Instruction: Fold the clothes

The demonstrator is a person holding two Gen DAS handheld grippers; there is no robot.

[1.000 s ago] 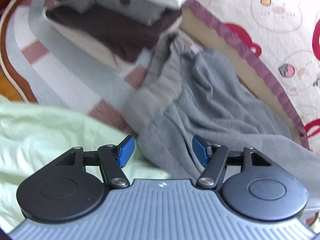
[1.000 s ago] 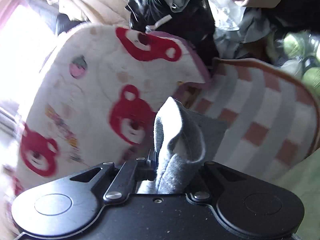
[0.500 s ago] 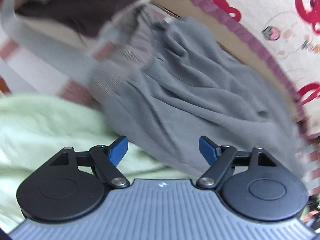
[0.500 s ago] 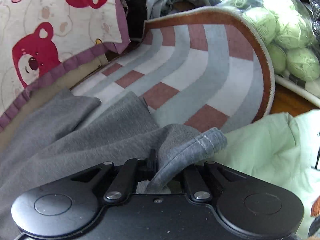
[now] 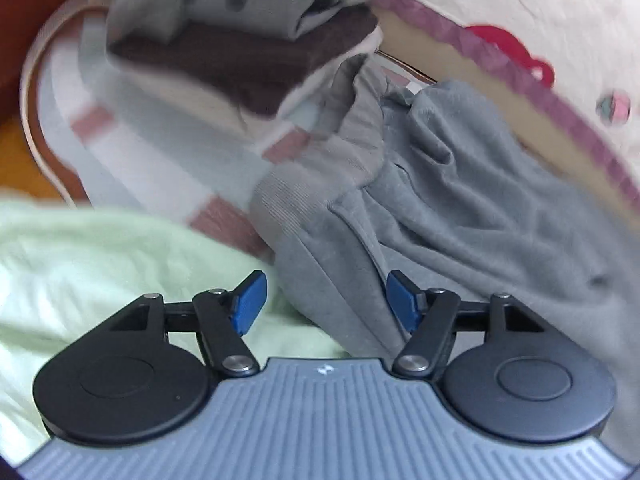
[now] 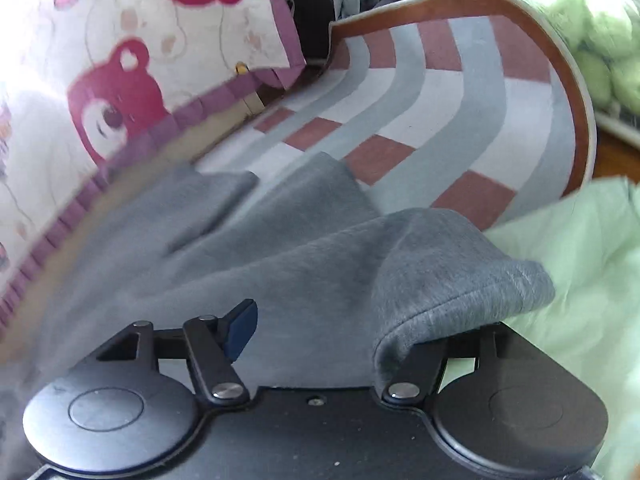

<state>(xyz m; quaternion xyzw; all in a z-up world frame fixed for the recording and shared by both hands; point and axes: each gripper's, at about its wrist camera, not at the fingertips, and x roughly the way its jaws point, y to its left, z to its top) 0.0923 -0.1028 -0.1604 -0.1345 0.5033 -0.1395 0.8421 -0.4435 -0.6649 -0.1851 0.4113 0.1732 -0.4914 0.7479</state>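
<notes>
Spreading of the grey fleece garment (image 5: 460,184) over the striped grey, white and brick-red rug (image 5: 132,148) is judged to be the step in hand, with the first fold not yet made; the garment is seen lying crumpled on that rug, its ribbed hem band (image 5: 304,188) bunched toward the stack of folded clothes (image 5: 240,40) at the far left, and its far edge lying just beside the white quilt printed with red bears (image 5: 520,20); a pale green cloth (image 5: 100,264) is overlapped at the garment's near edge. The left claw (image 5: 322,300) is held partly open with its jaws closing; a thick fold of the grey fleece is seen between the blue pads (image 5: 250,300), but no pad is pressed on it, so nothing is held. In the right wrist view the right claw (image 6: 340,332) is seen with its jaws opening; the grey fleece lies between them and a hemmed corner (image 6: 460,272) is draped over the right-hand finger, hiding it, while the left-hand pad stands clear of the cloth; the garment is therefore judged to be released. For the next move, a firm pinch by the left claw on the near fold is called for, and the draped corner must be shed from the right claw; after that the wrinkles should be drawn flat before any fold is attempted.
</notes>
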